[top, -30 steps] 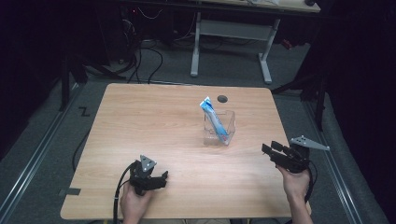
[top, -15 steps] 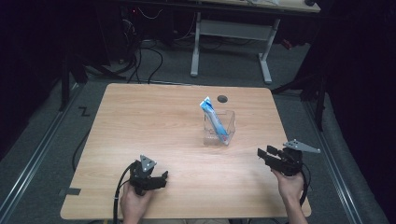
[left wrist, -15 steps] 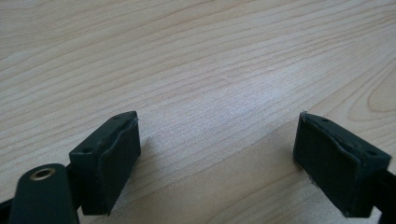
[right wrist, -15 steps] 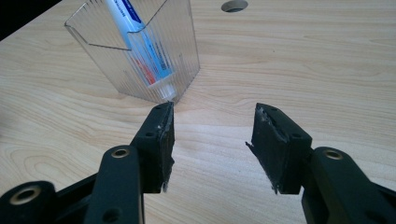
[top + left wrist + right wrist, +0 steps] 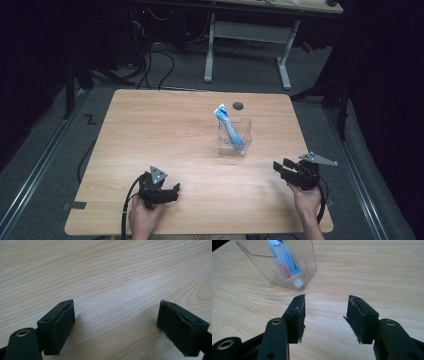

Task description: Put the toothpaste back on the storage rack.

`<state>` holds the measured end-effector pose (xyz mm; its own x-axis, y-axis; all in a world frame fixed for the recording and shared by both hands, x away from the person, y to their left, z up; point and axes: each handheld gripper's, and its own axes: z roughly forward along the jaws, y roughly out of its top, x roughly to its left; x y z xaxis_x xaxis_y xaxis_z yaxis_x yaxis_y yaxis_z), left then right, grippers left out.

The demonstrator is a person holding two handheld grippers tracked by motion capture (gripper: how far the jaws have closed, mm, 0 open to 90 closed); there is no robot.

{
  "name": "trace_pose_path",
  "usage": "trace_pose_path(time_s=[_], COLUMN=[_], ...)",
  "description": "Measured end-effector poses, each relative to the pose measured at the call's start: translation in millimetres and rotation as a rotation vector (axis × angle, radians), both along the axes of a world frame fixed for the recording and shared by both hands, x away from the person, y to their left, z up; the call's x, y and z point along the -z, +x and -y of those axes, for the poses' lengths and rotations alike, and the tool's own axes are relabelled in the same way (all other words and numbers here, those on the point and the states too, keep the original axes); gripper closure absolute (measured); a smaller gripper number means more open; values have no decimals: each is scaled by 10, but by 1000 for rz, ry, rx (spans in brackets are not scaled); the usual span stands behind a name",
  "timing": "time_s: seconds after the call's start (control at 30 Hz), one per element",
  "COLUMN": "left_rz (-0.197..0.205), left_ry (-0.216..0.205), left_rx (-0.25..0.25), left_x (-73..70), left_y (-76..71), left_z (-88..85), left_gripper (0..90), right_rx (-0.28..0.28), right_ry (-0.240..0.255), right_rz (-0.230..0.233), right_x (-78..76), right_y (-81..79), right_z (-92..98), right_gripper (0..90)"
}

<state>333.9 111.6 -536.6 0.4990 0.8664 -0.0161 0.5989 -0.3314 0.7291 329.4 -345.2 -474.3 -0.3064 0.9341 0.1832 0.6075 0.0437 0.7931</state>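
Cut off and unreadable parts

In the right gripper view the clear holder (image 5: 287, 267) and the blue tube (image 5: 284, 262) inside run past the top edge; the tube's print is too blurred to read.

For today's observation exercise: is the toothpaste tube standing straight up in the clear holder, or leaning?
Leaning. The toothpaste tube sits cap-down inside the clear holder, its flat end slanting out over the rim.
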Motion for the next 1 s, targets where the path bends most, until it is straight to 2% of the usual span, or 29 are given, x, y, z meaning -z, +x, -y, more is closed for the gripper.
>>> trace_pose_path(time_s=[0.37,1.0], left_rz=[0,0], left_ry=[0,0], left_rx=[0,0], left_x=[0,0], left_y=[0,0], left_z=[0,0], left_gripper=[153,153], right_rx=[-2,-18], right_ry=[-16,-92], right_rz=[-30,-79], right_x=[155,433], right_y=[-8,8], right_z=[-71,-235], right_gripper=[492,488])
